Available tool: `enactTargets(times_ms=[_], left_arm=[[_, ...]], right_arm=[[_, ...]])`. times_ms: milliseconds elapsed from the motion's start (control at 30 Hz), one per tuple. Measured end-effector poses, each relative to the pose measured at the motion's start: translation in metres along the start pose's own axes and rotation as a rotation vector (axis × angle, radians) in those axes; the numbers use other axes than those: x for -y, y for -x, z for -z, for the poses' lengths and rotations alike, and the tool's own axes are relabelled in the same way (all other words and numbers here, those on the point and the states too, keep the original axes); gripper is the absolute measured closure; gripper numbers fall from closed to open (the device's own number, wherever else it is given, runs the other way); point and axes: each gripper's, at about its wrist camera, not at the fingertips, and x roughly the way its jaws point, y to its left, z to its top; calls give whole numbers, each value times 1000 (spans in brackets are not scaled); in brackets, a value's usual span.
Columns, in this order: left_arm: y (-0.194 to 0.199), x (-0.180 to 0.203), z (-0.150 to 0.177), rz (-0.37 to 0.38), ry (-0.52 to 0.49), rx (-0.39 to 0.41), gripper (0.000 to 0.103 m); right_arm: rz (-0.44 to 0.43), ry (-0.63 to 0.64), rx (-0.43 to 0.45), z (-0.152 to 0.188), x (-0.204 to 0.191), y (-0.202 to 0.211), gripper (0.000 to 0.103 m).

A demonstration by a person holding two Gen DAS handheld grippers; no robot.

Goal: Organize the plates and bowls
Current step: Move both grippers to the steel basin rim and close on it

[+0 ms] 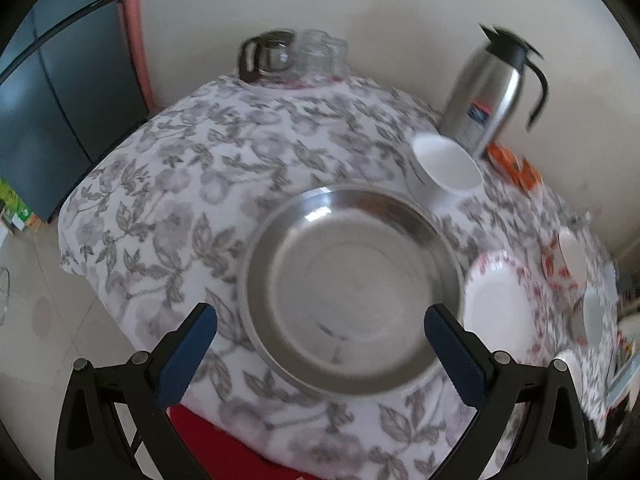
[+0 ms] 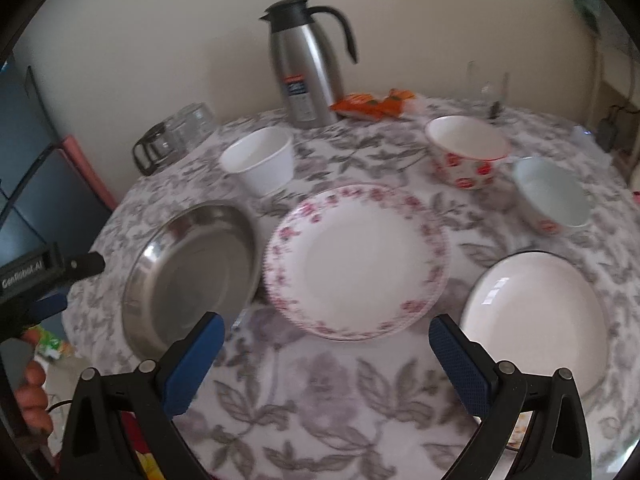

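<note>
Both tools, left tool (image 1: 320, 344) and right tool (image 2: 326, 350), gape wide, empty.

Both wrist views above steel plate (image 1: 352, 288)

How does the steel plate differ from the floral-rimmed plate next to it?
The steel plate is bare, reflective metal with a deep raised wall; the floral-rimmed plate is white with pink flowers round its edge and looks shallower. The steel plate lies nearer the table's left edge, the floral-rimmed plate more central. Both are round, empty and right side up on the tablecloth.
</note>
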Motion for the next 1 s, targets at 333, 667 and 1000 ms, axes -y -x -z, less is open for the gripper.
enactTargets(times_ms=[333, 667, 1000], left_arm=[[-24, -60, -18, 51, 128, 83, 0], [-64, -75, -17, 97, 126, -6, 0], [-108, -89, -15, 147, 170, -125, 3]], right_arm=[[-96, 24, -52, -4, -28, -29, 0], [-141, -3, -168, 6, -47, -66, 13], [-190, -60, -226, 6, -51, -95, 39]])
